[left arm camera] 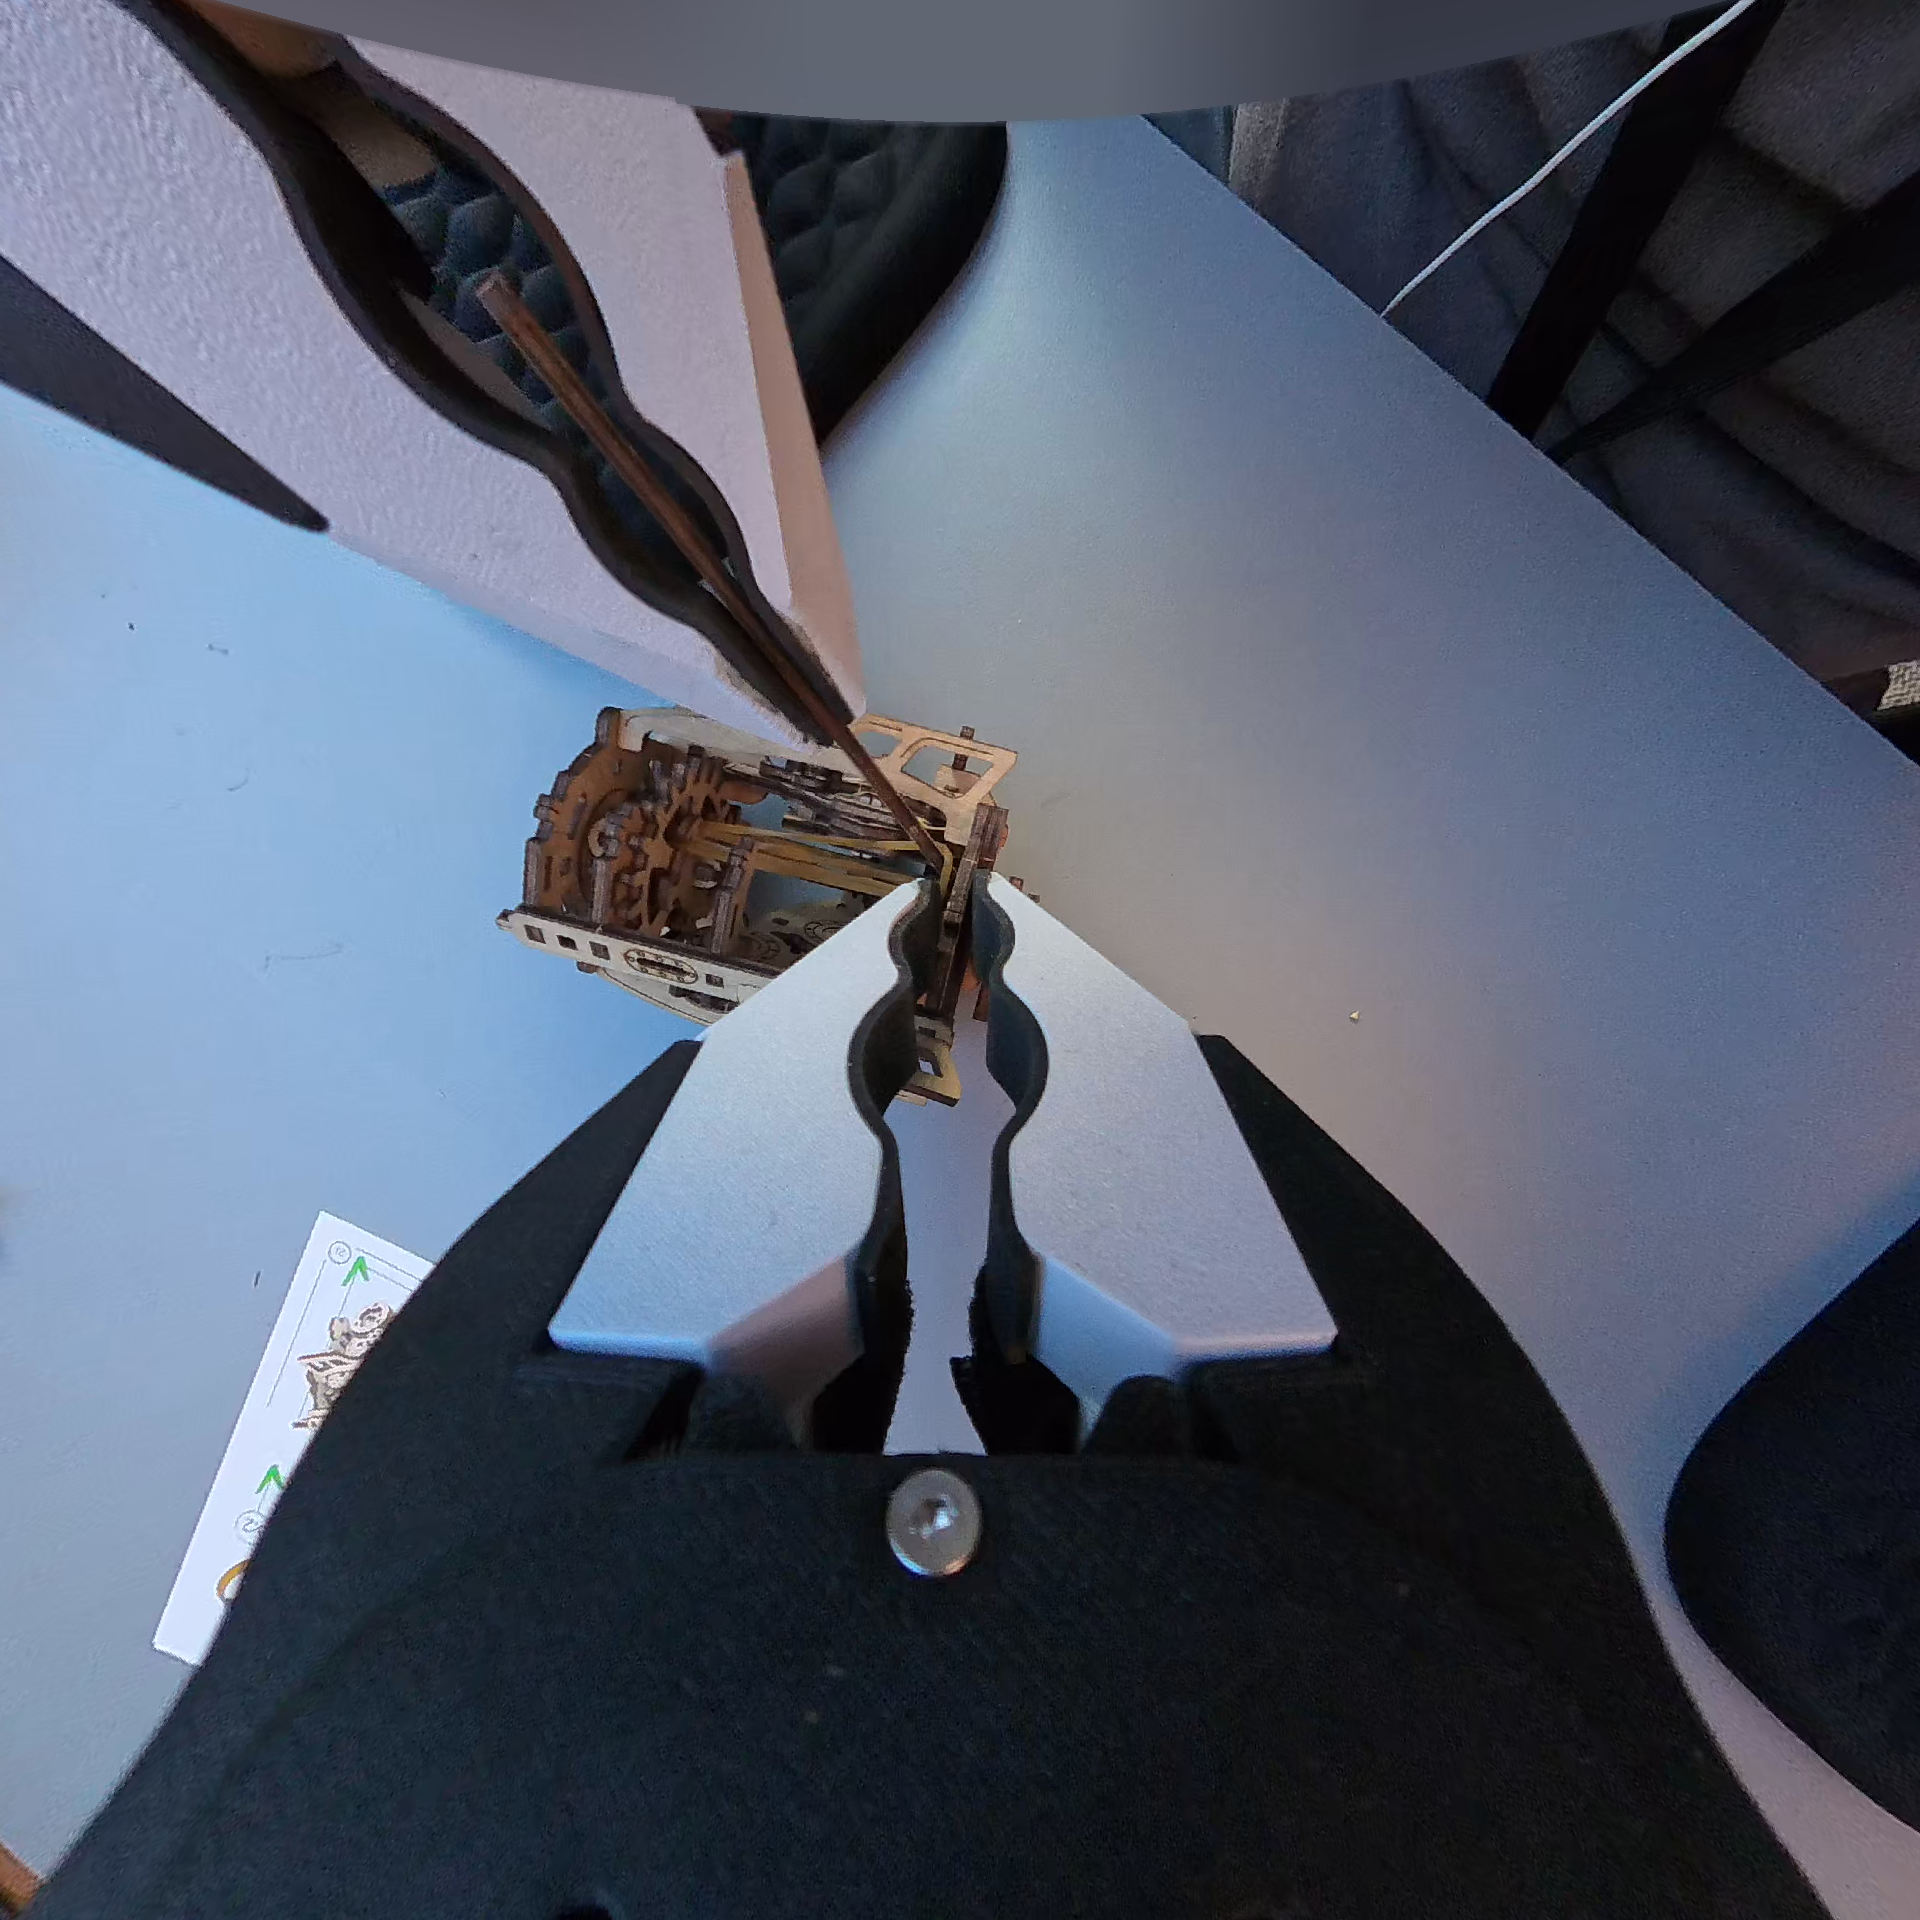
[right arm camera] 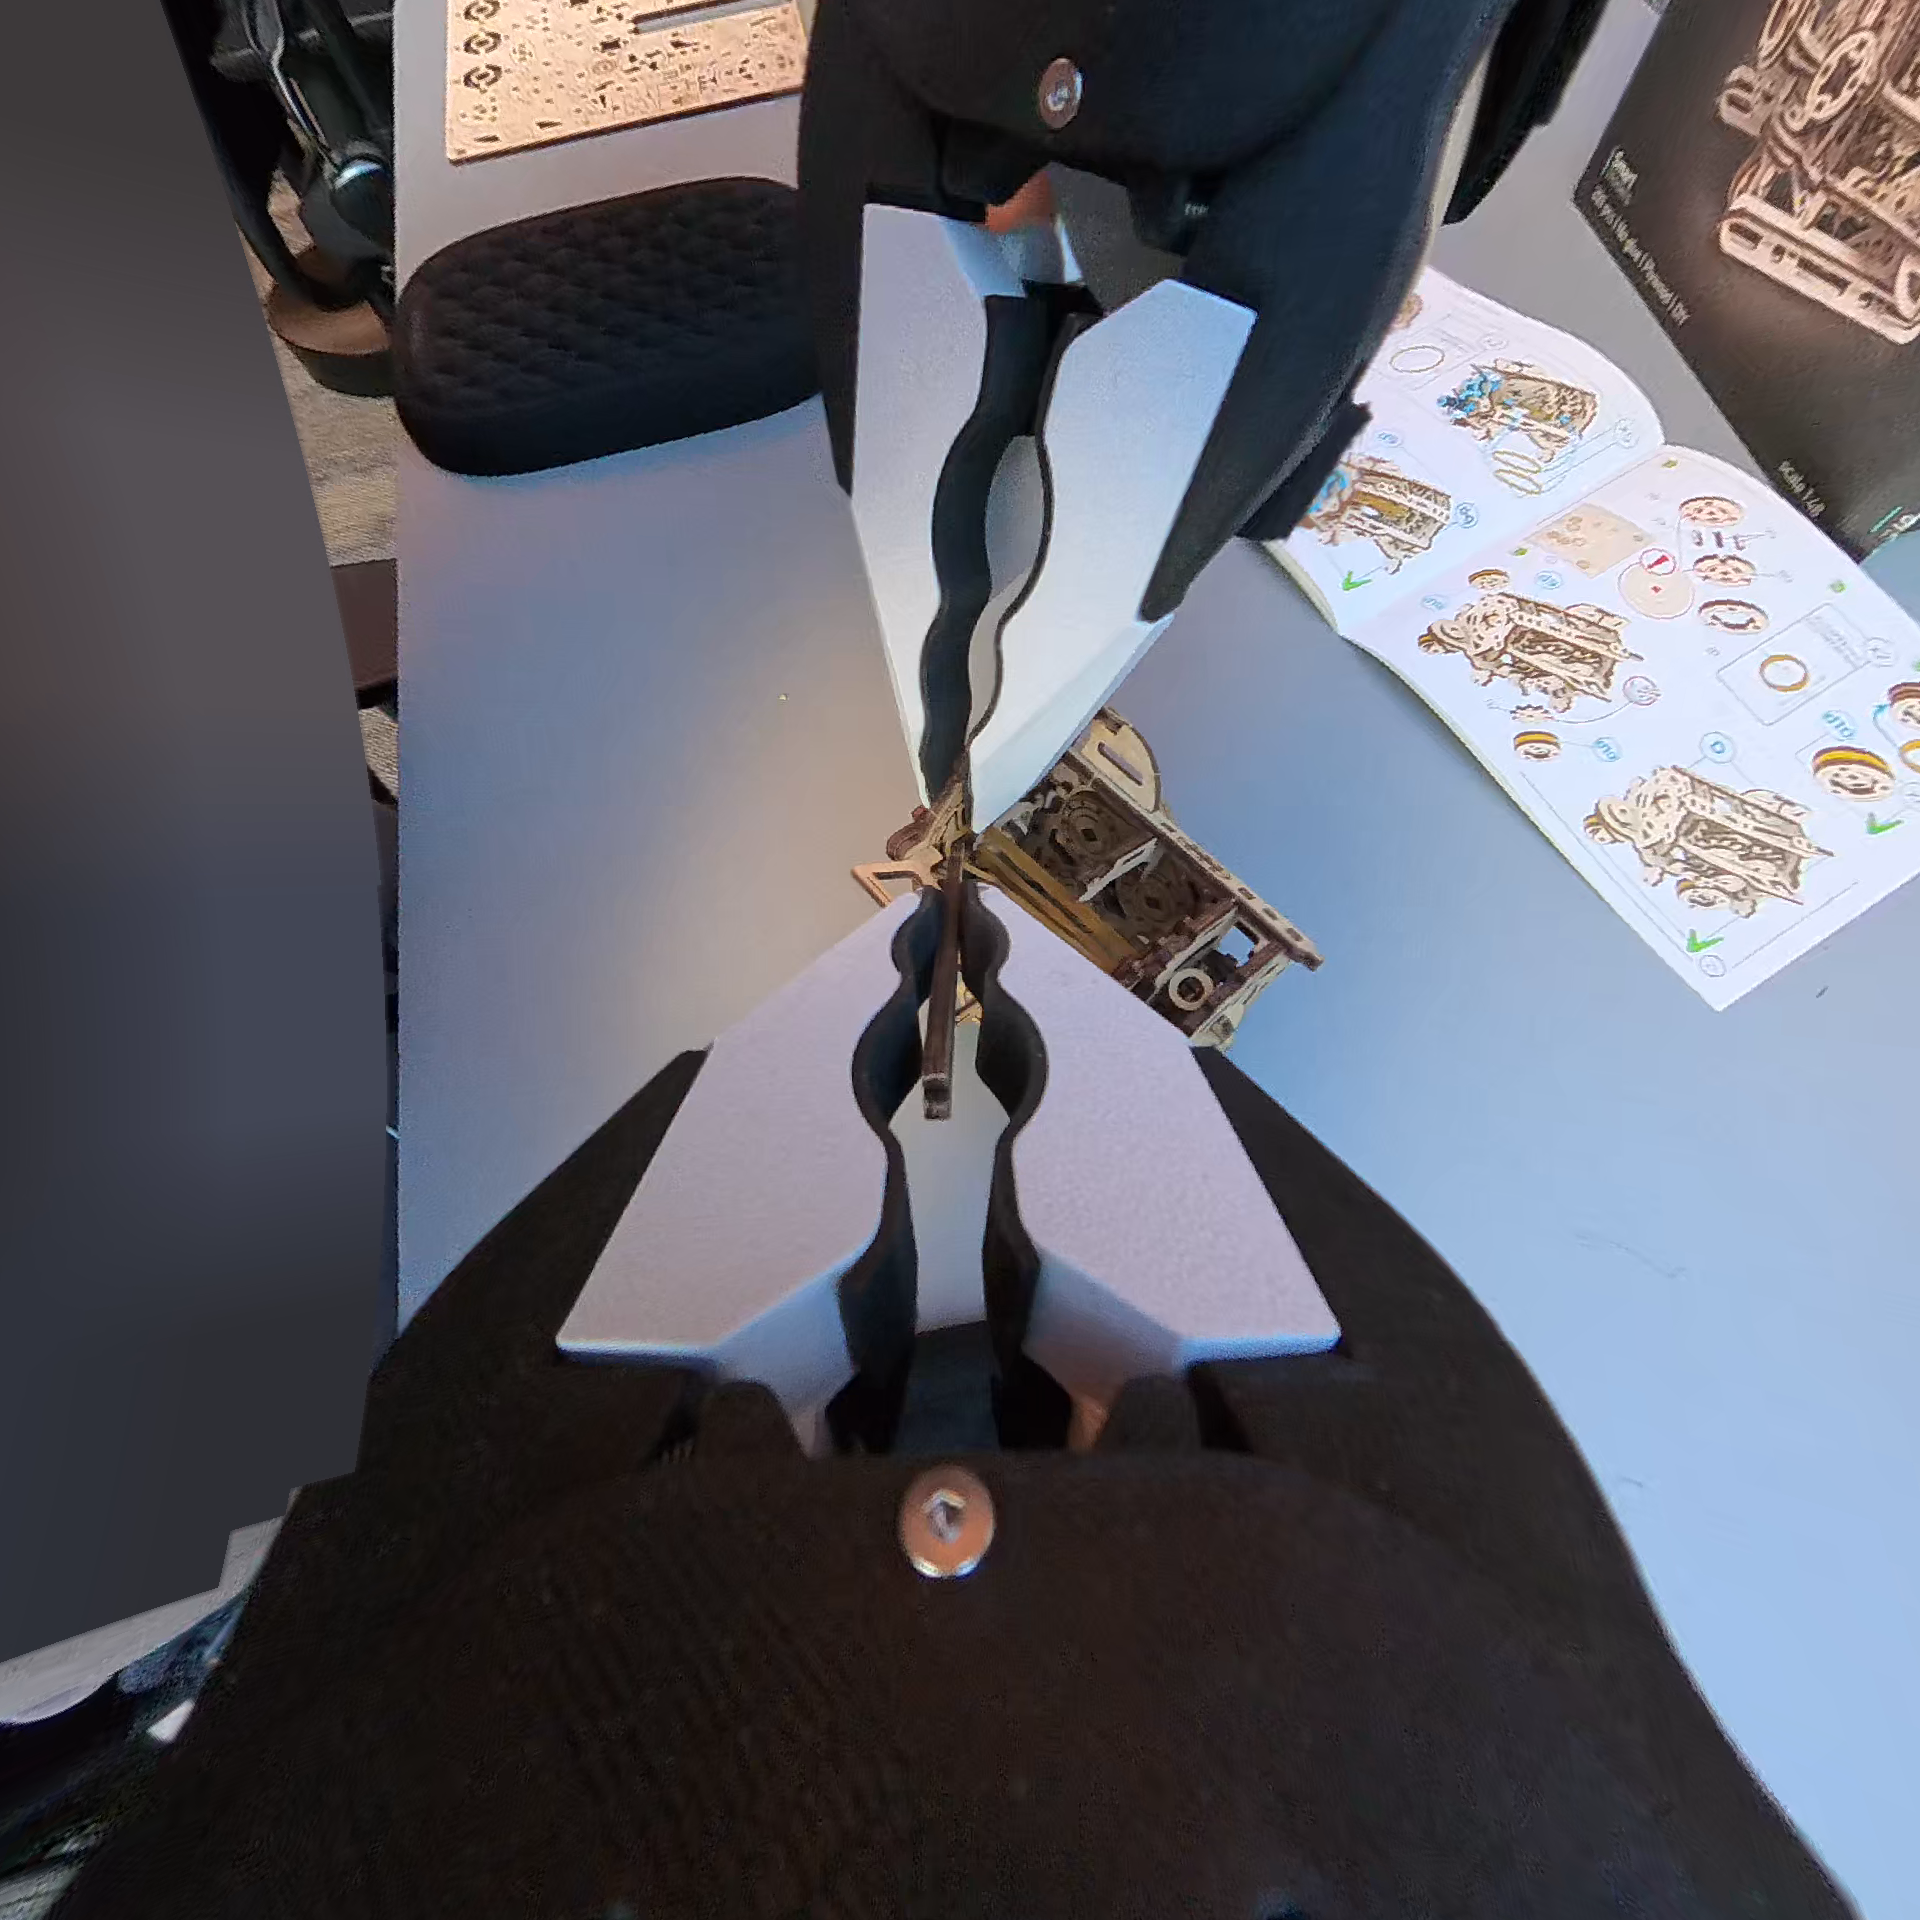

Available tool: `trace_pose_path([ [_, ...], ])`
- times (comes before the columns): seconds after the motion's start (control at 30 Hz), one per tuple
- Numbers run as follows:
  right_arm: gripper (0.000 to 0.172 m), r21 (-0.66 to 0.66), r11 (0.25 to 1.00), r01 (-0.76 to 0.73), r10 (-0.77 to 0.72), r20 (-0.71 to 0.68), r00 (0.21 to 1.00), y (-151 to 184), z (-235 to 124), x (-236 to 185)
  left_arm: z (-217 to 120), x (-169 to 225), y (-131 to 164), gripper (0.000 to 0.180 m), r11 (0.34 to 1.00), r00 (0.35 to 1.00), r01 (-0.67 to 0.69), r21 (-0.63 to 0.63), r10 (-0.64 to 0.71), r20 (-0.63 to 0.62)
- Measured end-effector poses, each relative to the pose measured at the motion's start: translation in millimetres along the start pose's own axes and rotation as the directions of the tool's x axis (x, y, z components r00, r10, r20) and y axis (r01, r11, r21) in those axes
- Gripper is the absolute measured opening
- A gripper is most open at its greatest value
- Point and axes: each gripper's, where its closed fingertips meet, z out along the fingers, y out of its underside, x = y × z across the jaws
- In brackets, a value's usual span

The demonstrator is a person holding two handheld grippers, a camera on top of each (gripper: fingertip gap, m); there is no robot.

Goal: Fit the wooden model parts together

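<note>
A wooden model (left arm camera: 727,873) with gears and yellow rubber bands hangs above the grey table (left arm camera: 1351,675). My left gripper (left arm camera: 951,894) is shut on a thin end plate of the model and holds it up. My right gripper (right arm camera: 951,914) is shut on a thin dark wooden stick (right arm camera: 940,1008). The stick's tip meets the model's end, by the rubber bands, right next to the left fingertips (right arm camera: 961,790). In the left wrist view the right gripper (left arm camera: 821,717) comes in from the upper left with the stick (left arm camera: 665,520) running along its pads. The model also shows in the right wrist view (right arm camera: 1132,883).
An open instruction booklet (right arm camera: 1621,665) lies at the right of the table, with the dark model box (right arm camera: 1787,208) behind it. A sheet of wooden parts (right arm camera: 623,73) lies at the far edge. A black chair back (right arm camera: 603,322) stands beyond the table. A booklet corner (left arm camera: 281,1434) shows at lower left. My left and right fingertips are right by each other.
</note>
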Motion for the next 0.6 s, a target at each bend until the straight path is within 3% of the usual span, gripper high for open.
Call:
trace_pose_path([
  [0.13,0.001,0.026,0.999,0.043,-0.042,-0.041,0.998,1.3,0.6,-2.1,0.0,0.0,-0.1,0.003,1.000,1.000,0.002,-0.005,-0.002,-0.001],
  [0.37,0.001,0.033,0.968,0.249,-0.244,-0.107,0.964,3.6,-0.2,-8.0,0.2,0.3,-0.8,0.003,1.000,1.000,0.009,0.000,-0.009,-0.006],
  [0.6,0.001,-0.061,0.831,0.553,-0.556,-0.092,0.826,3.1,-0.1,-12.5,0.5,0.7,-1.9,0.003,1.000,1.000,0.010,0.005,-0.010,-0.018],
])
